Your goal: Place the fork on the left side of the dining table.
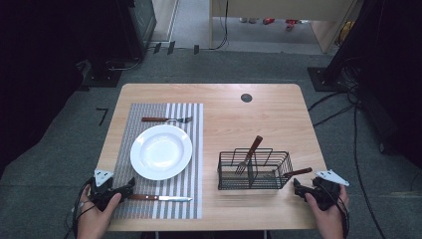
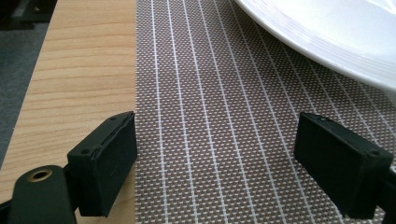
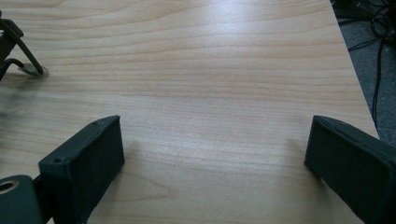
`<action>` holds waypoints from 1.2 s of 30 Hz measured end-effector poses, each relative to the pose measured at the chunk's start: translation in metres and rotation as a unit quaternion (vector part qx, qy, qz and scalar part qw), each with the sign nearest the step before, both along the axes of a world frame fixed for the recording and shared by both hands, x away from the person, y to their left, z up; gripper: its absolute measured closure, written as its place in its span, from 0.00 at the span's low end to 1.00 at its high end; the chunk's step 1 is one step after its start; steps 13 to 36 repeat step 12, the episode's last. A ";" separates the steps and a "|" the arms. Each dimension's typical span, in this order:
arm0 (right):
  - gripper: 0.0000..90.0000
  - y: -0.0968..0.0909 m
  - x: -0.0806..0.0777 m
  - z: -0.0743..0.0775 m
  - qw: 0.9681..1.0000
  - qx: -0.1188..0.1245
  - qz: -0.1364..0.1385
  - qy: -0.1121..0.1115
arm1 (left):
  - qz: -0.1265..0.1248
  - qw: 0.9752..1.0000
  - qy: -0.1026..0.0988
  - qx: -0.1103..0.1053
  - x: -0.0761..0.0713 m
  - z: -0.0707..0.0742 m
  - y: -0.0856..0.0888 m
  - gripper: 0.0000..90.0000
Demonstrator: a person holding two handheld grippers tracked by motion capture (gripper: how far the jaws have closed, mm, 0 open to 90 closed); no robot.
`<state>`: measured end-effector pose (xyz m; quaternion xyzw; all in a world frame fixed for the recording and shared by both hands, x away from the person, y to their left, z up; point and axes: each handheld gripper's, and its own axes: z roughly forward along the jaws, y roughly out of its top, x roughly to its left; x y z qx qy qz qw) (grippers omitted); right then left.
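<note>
Both our grippers rest at the near edge of the table, jaws spread wide and empty. Our left gripper sits just beside the handle of the knife, which lies on the striped placemat in front of the white plate. Our right gripper waits near the wire basket holding a fork. To lift that fork next, we judge it best to grip the wooden handle high and pull upward so the tines clear the wires

Lab/recording room: grey carpet floor, loose cables, dark equipment racks, lone wooden table w/ staged place setting.
</note>
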<state>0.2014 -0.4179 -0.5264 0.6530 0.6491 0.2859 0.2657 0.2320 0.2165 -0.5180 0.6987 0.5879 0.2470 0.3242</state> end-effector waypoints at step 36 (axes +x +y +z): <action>0.05 0.000 0.000 0.000 1.000 0.000 0.000 0.000 | 0.014 1.000 0.003 0.016 -0.001 -0.001 -0.006 0.15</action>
